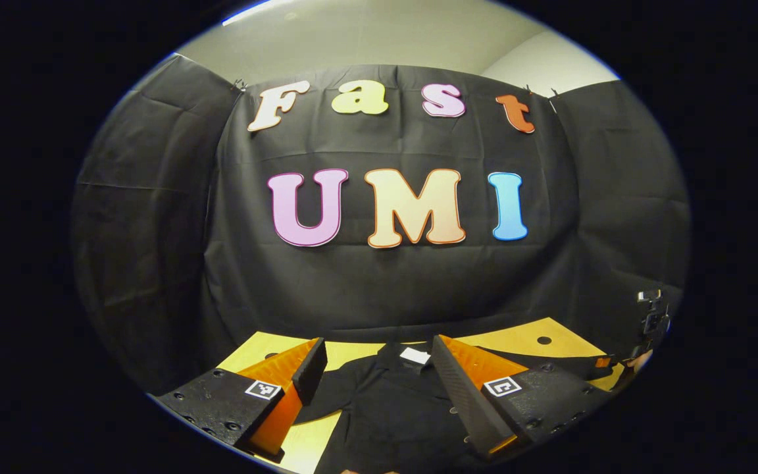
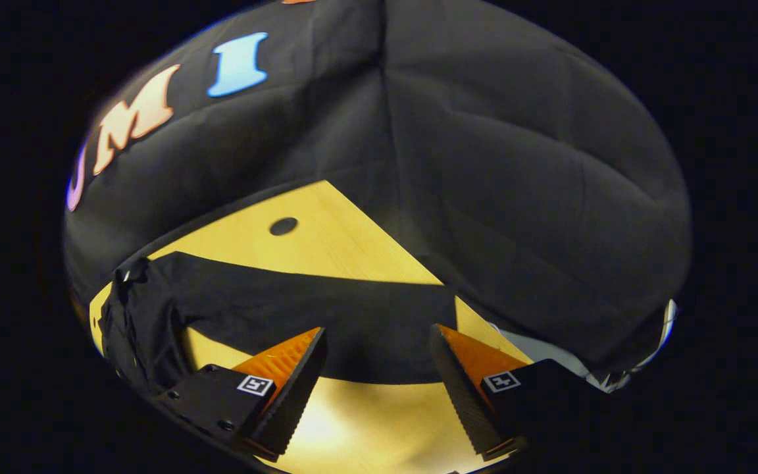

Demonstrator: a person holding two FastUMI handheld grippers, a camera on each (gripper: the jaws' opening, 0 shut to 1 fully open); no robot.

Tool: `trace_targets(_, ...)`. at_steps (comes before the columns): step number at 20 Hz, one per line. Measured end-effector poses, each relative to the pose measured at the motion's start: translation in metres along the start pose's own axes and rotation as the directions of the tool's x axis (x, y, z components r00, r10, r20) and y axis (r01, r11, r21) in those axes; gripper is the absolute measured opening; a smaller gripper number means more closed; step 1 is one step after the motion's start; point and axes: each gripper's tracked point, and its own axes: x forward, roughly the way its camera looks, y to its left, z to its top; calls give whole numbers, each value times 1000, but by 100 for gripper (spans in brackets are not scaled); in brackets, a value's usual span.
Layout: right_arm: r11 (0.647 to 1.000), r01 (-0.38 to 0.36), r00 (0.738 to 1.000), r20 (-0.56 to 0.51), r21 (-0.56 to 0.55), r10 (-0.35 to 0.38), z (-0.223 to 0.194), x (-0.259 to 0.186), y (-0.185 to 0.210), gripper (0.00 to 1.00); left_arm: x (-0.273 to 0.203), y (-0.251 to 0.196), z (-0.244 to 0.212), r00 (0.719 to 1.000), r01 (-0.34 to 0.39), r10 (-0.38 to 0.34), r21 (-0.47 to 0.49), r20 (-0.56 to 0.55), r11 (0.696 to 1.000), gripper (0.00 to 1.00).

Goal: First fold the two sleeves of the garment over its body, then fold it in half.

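A black shirt [image 1: 385,408] lies flat on the yellow wooden table [image 1: 524,336], collar and white neck label [image 1: 415,356] toward the far wall. My left gripper [image 1: 379,352] hovers open above the shirt's chest, its fingers spread either side of the collar. In the right gripper view one sleeve [image 2: 300,309] stretches straight out across the table [image 2: 326,243] from the body [image 2: 135,322] at the left. My right gripper [image 2: 379,339] is open just short of that sleeve's near edge, nothing between its fingers. The other gripper [image 1: 616,362] shows small at the far right of the left gripper view.
The black cloth wall [image 1: 392,276] hangs close behind the table's far edge. A small dark hole [image 2: 283,226] marks the tabletop beyond the sleeve. The table's right corner [image 2: 478,326] lies near my right gripper, with pale floor [image 2: 550,355] beyond it.
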Motion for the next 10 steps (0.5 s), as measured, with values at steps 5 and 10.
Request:
trace_targets(5,993,32,995,-97,111,-21,-8,18,-26,98,1,-6,0,1000,7,-7,10,-3,1000,99)
trace_targets(10,988,28,987,-162,150,-3,-12,28,-33,99,-1,-8,4,1000,1,-1,23,1,1000,99)
